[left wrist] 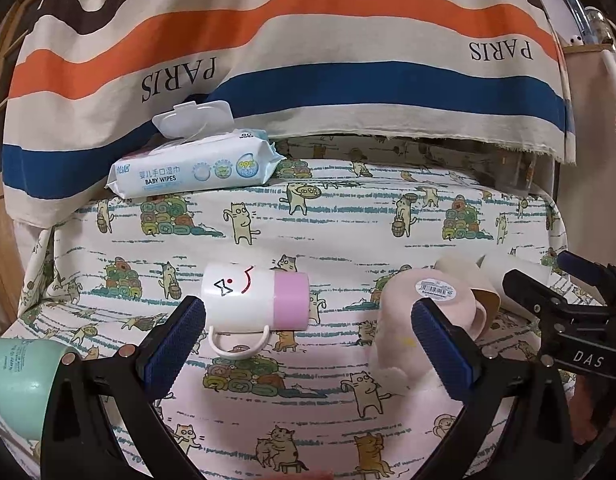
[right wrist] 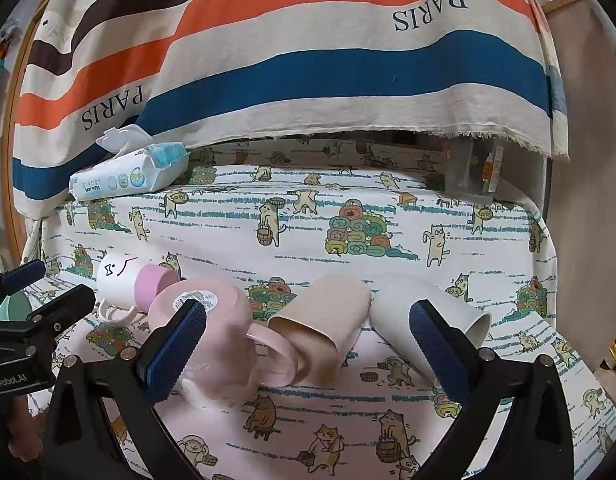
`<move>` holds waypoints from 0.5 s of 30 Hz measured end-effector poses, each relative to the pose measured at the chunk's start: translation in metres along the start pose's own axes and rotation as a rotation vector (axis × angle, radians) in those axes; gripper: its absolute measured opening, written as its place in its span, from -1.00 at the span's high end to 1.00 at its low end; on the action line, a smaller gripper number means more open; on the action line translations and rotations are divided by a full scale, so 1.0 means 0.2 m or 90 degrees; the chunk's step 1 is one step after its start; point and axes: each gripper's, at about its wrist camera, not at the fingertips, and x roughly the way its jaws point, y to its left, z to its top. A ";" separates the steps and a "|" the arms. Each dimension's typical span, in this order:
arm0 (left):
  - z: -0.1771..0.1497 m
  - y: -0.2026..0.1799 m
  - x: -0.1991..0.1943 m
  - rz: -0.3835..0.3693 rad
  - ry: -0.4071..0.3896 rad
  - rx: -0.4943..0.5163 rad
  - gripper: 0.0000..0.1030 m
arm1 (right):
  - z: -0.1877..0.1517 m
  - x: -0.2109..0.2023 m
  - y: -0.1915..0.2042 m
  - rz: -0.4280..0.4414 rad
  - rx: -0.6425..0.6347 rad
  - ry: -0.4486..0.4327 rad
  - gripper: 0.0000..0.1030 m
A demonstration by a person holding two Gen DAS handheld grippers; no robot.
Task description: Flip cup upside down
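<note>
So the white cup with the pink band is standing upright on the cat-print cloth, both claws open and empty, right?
Not quite: in the left wrist view the white cup with the pink band lies on its side on the cat-print cloth, handle toward the camera. The left claw and right claw are open and empty.

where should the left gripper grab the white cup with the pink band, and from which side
Grip the white cup with the pink band across its white body, coming from above. It lies on its side with the mouth to the right and the handle flat toward the camera, so the round body is free. The left gripper is open, probably wide enough to span it.
</note>
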 end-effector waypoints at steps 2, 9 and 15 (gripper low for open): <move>0.00 0.00 0.00 0.001 0.000 -0.001 -0.99 | 0.00 0.00 0.00 0.000 0.001 0.000 -0.99; 0.00 0.00 0.00 0.004 0.002 -0.003 -0.99 | 0.00 0.01 -0.01 -0.002 0.002 0.001 -0.99; 0.00 0.00 0.00 0.004 0.002 -0.003 -0.99 | 0.00 0.01 -0.01 -0.001 0.002 0.002 -0.99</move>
